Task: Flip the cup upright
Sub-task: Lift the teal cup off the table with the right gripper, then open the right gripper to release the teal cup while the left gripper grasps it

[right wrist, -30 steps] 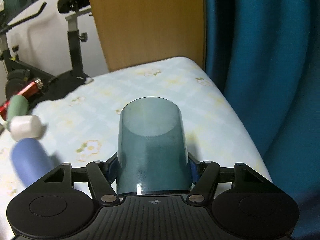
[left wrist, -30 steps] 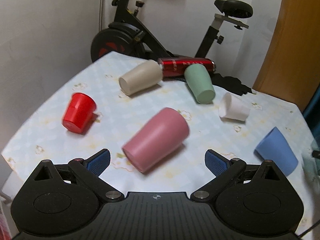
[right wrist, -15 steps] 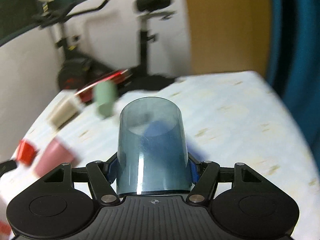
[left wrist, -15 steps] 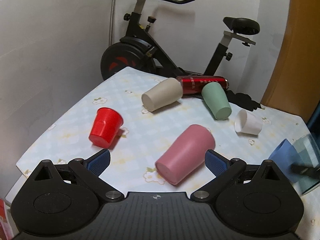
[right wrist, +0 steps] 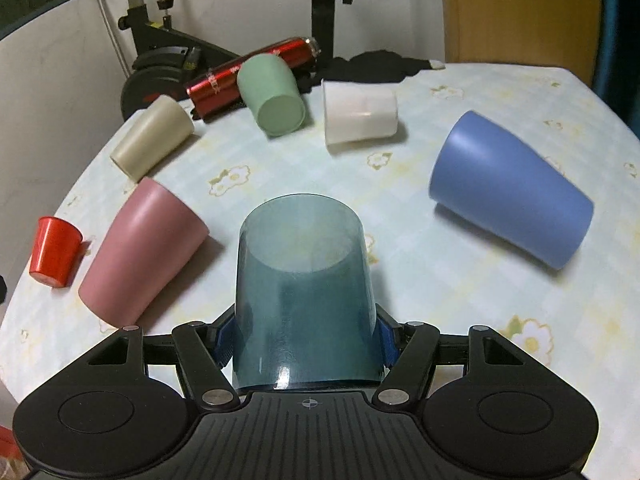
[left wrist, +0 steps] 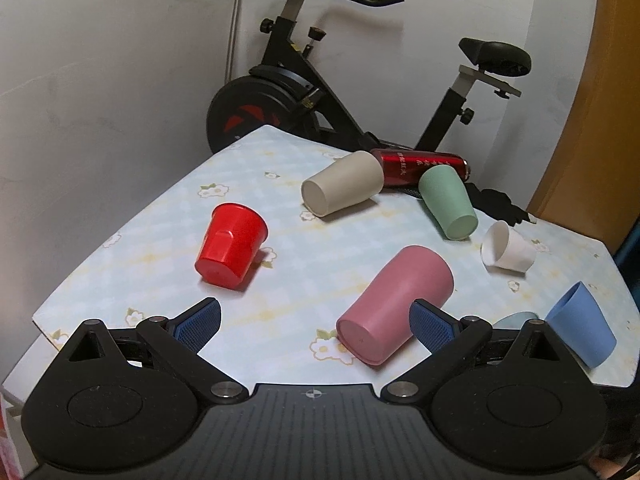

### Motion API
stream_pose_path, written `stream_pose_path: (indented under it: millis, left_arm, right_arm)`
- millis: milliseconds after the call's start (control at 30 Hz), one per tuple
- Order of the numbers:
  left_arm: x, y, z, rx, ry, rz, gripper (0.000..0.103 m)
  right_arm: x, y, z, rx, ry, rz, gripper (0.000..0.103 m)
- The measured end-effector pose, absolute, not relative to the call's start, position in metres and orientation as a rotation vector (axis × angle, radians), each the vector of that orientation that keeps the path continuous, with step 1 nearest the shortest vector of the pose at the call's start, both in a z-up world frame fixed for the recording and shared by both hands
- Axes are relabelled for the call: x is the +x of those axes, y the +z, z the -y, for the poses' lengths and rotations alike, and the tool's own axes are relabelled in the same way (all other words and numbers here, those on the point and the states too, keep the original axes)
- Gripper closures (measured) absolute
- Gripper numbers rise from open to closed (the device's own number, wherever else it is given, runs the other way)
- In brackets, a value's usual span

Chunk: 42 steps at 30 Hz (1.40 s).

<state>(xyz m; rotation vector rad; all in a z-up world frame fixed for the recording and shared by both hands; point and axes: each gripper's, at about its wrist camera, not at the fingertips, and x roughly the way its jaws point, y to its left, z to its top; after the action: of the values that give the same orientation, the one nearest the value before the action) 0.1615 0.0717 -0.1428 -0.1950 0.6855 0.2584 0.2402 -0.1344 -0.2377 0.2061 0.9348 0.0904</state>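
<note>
My right gripper [right wrist: 303, 338] is shut on a translucent teal cup [right wrist: 302, 280], held above the table with its mouth pointing away from the camera. Its rim shows in the left wrist view [left wrist: 516, 317], low at the right. My left gripper [left wrist: 316, 322] is open and empty above the near table edge. A pink cup [left wrist: 396, 298] [right wrist: 140, 246] lies on its side just ahead of the left gripper. A blue cup [right wrist: 510, 190] [left wrist: 580, 330] lies on its side to the right of the teal cup.
Lying on the floral tablecloth [left wrist: 168, 216] are a red cup [left wrist: 230, 246], a beige cup [left wrist: 342, 188], a green cup [left wrist: 450, 202], a white cup [left wrist: 506, 250] and a red bottle [left wrist: 420, 164]. An exercise bike [left wrist: 304, 92] stands behind the table. A wooden panel [left wrist: 600, 120] stands at the right.
The right gripper has swung left with the teal cup and now faces the cups on the table. The left gripper has drawn back and risen; the table looks farther away.
</note>
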Motion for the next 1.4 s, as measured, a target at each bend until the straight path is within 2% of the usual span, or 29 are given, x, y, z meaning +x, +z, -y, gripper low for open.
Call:
stream_pose_path:
  millis: [200, 267, 433, 633, 767, 1400]
  left_arm:
    - [0.163, -0.146, -0.072, -0.202, 0.225, -0.698, 0.002]
    - [0.163, -0.146, -0.071, -0.208, 0.213, -0.698, 0.002]
    - [0.163, -0.147, -0.07, -0.226, 0.189, -0.705, 0.002]
    - [0.166, -0.148, -0.062, -0.231, 0.148, -0.719, 0.003]
    - [0.171, -0.15, -0.052, -0.24, 0.102, -0.75, 0.009]
    - [0.249, -0.189, 0.026, -0.299, -0.097, -0.966, 0.012]
  right_arm:
    - [0.244, -0.248, 0.122, 0.147, 0.117, -0.945, 0.04]
    - [0.245, -0.246, 0.124, 0.15, 0.128, -0.956, 0.028]
    - [0.238, -0.232, 0.136, 0.184, 0.172, -0.902, 0.026]
    - [0.216, -0.214, 0.165, 0.265, 0.2, -0.802, 0.01]
    - [0.204, -0.204, 0.185, 0.274, 0.18, -0.753, 0.01]
    - [0.182, -0.197, 0.26, 0.169, -0.093, -0.646, 0.011]
